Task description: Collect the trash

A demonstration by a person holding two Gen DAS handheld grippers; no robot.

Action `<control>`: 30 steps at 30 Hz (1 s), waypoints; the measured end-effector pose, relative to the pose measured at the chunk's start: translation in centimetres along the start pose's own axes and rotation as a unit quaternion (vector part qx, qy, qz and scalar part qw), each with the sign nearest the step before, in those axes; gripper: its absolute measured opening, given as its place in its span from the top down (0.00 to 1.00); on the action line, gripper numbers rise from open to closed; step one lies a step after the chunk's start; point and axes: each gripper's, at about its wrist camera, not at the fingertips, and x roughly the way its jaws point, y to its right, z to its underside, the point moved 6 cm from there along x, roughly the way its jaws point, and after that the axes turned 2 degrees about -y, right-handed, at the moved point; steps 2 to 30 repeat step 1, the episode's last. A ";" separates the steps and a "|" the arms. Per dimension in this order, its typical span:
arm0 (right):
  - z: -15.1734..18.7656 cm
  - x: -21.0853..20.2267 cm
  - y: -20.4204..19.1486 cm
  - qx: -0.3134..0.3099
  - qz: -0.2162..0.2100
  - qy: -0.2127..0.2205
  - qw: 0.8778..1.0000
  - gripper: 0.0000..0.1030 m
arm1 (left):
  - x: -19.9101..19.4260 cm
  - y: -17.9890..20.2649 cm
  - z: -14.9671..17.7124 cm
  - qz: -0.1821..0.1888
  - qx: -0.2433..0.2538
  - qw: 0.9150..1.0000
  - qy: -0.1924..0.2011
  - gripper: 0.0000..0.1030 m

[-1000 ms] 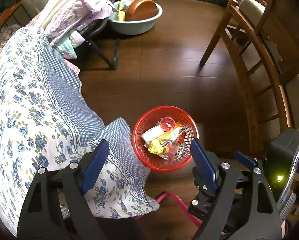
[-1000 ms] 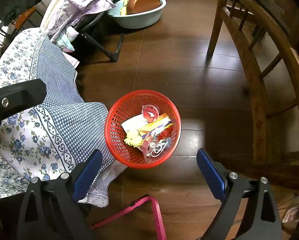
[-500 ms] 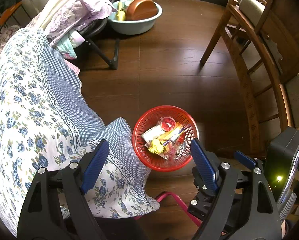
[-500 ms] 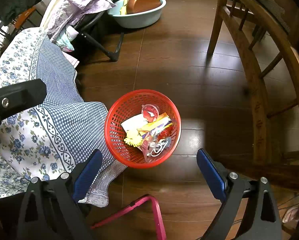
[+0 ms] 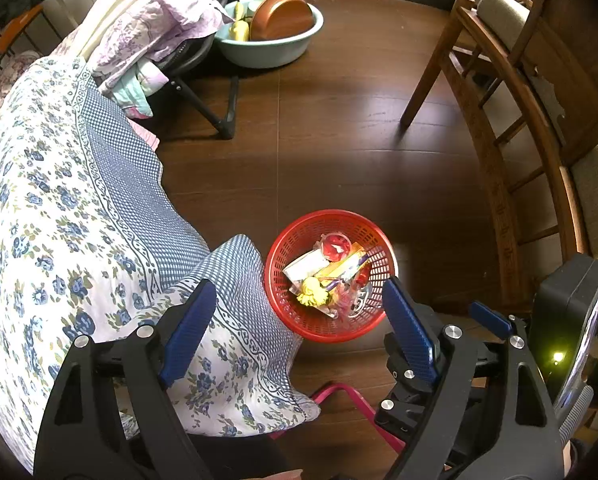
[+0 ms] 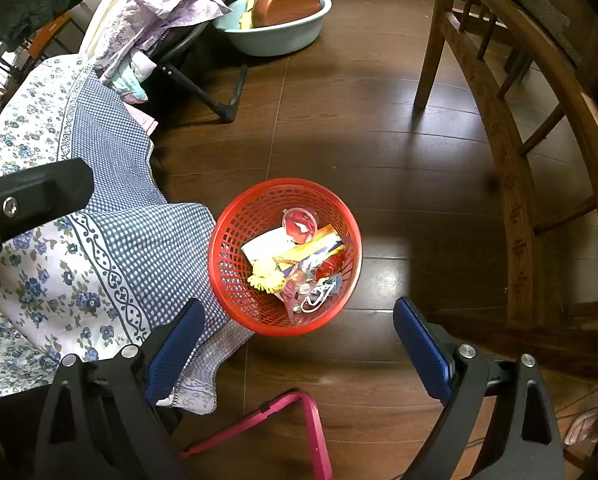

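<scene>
Right wrist view: nothing changed; red basket [image 6: 285,256] of trash on floor, both grippers [image 6: 299,344] [image 5: 295,320] unmoved, jaws spread, empty—collection idle.

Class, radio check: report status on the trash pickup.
Left gripper and right gripper open, empty. Red basket on floor, holding trash. Floral cloth touches its rim.

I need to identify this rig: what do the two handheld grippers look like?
Both the left gripper and right gripper have black triangular frames with cut-outs, silver bolt heads, and two fingers faced with textured blue pads. No sleeves or cables show.
</scene>
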 end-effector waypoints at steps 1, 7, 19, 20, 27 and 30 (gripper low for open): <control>0.0 0.0 0.0 0.000 0.000 0.000 1.000 0.10 | 0.0 0.0 0.0 0.000 0.000 1.000 0.000 0.20; 0.0 0.0 0.0 0.000 0.000 0.000 1.000 0.10 | 0.0 0.0 0.0 0.000 0.000 1.000 0.000 0.20; 0.0 0.0 0.0 0.000 0.000 0.000 1.000 0.10 | 0.0 0.0 0.0 0.000 0.000 1.000 0.000 0.20; 0.0 0.0 0.0 0.000 0.000 0.000 1.000 0.10 | 0.0 0.0 0.0 0.000 0.000 1.000 0.000 0.20; 0.0 0.0 0.0 0.000 0.000 0.000 1.000 0.10 | 0.0 0.0 0.0 0.000 0.000 1.000 0.000 0.20; 0.0 0.0 0.0 0.000 0.000 0.000 1.000 0.10 | 0.0 0.0 0.0 0.000 0.000 1.000 0.000 0.20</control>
